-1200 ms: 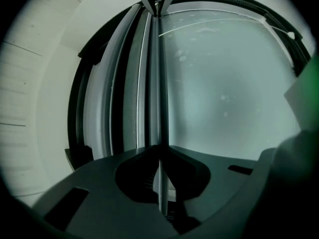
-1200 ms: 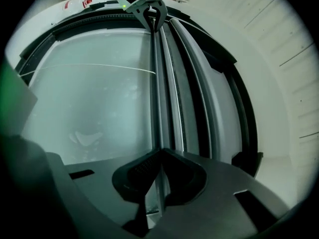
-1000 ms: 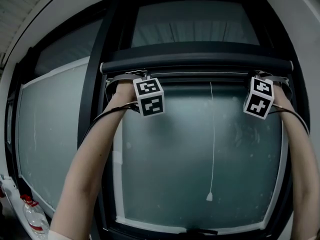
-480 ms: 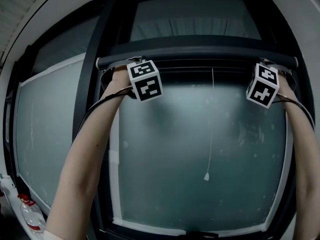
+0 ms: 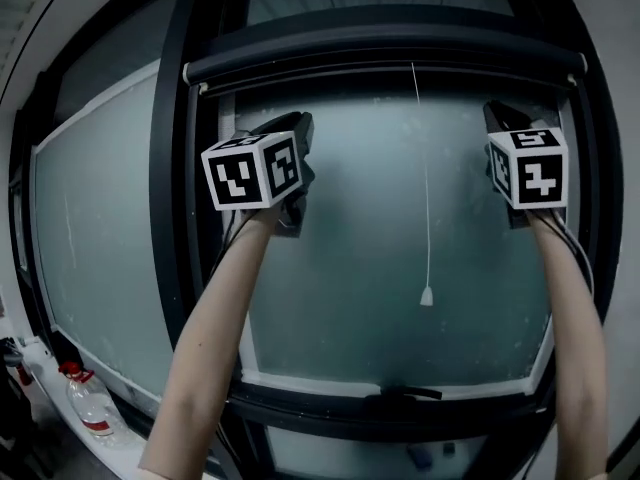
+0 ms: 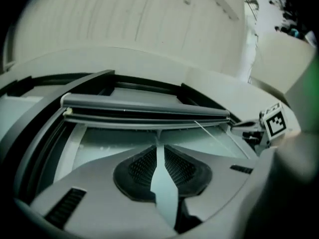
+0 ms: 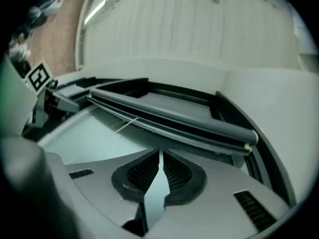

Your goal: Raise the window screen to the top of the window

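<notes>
Screen bar: the window screen's bottom bar (image 5: 385, 63) lies across the top of the head view, tight under the upper member of the window frame (image 5: 180, 168). Judged from that, the screen is fully raised.
Why the grippers sit low: both hang below the bar with only the glass pane (image 5: 360, 268) behind them, which reads as a release, not a grip.
Left gripper: the left gripper (image 5: 298, 126), at middle left, points up toward the bar. Its fingers (image 6: 142, 166) have just been opening and stand a narrow slit apart, with nothing between them.
Right gripper: the right gripper (image 5: 495, 113), at upper right, also points upward. Its fingers (image 7: 144, 173) have just been opening too, leaving a thin gap that holds nothing.
Bar relative to fingers: it is above and beyond both pairs of tips, and neither touches it.
Pull cord: the pull cord (image 5: 427, 208) hangs loose from the bar between the two grippers, nearer the right one.
</notes>
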